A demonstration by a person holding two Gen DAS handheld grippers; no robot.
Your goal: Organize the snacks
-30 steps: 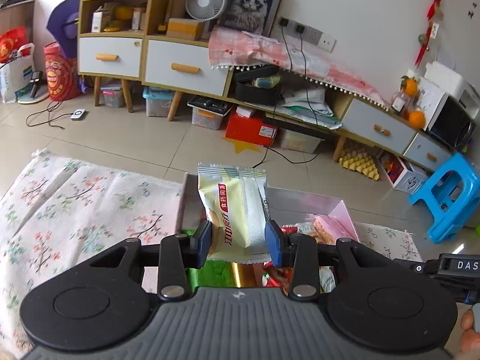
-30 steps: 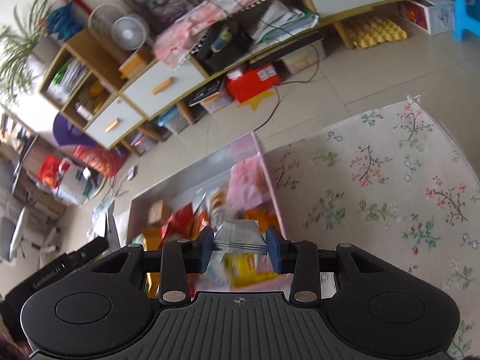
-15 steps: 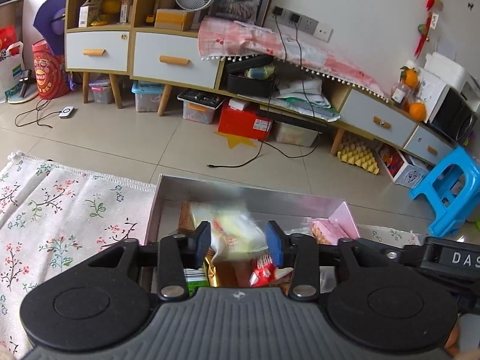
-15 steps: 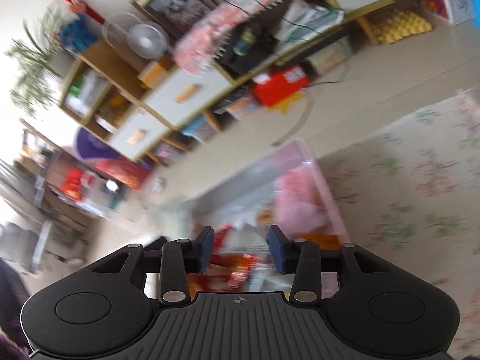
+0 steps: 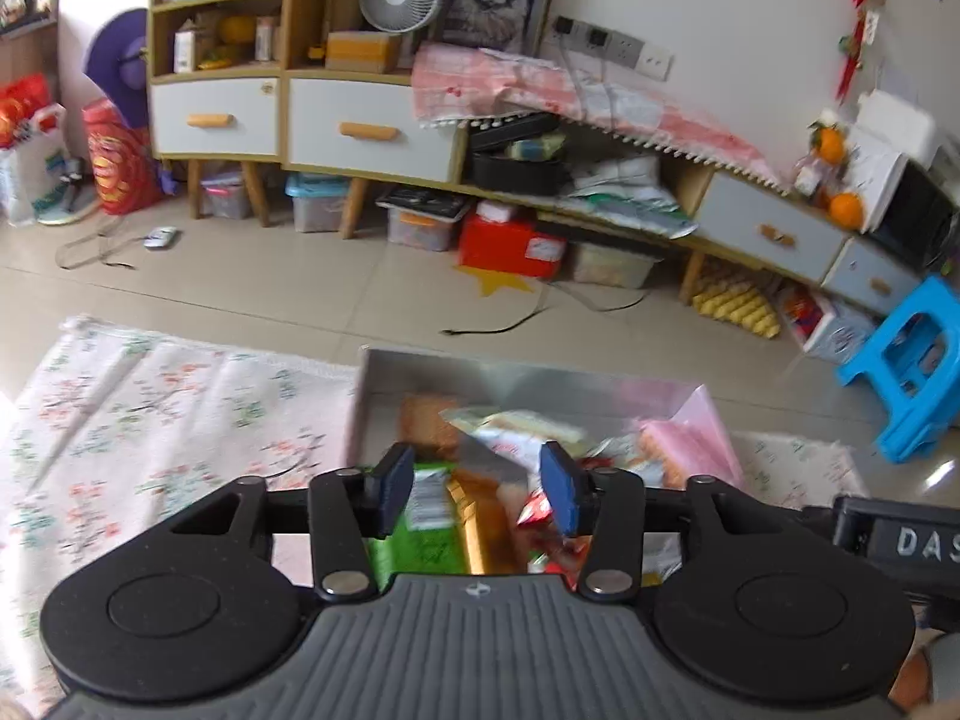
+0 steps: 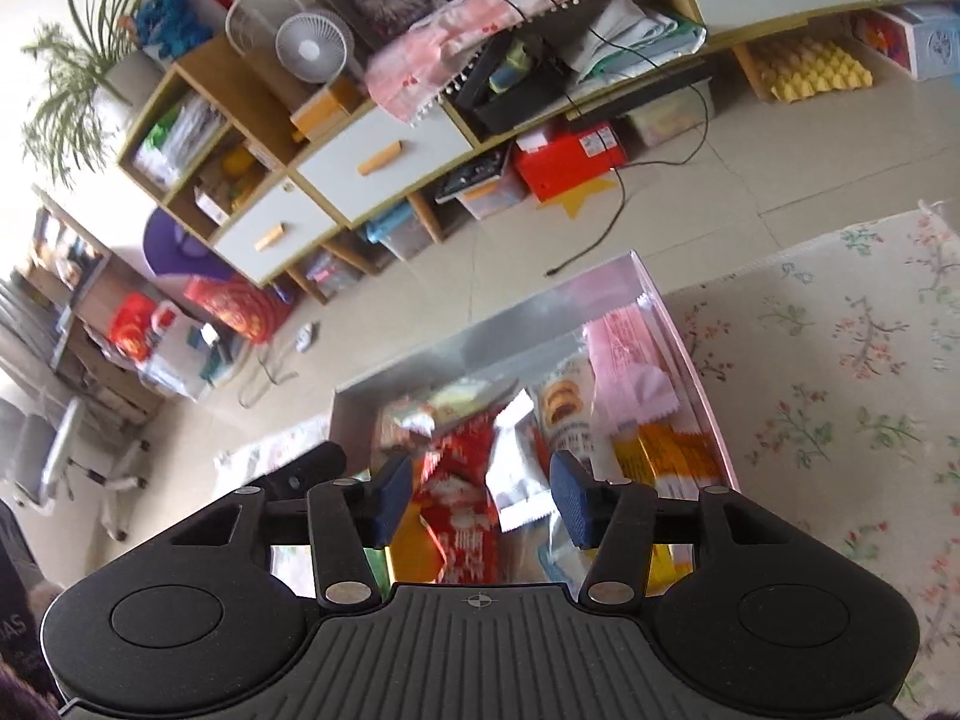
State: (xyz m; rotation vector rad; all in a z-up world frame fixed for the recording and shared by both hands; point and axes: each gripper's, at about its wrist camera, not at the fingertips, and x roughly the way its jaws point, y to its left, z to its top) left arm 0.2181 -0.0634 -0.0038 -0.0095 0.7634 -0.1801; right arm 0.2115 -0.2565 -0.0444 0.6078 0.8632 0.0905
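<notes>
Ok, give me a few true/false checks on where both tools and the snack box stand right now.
1. The left tool is open and holds nothing. True.
2. The right tool grips a red packet. False: it is open, and the red packet lies in the box below.
3. The snack box sits on the floral cloth. True.
4. The box is empty. False: many packets fill it.
5. A pink packet lies by the box's right wall. True.

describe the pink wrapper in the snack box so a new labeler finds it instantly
Start at the silver box on the floral cloth. Go to its right wall, far end. The pink wrapper lies along that wall, behind the orange packets: the only pale pink, zigzag-edged pack beside red and yellow ones.
</notes>
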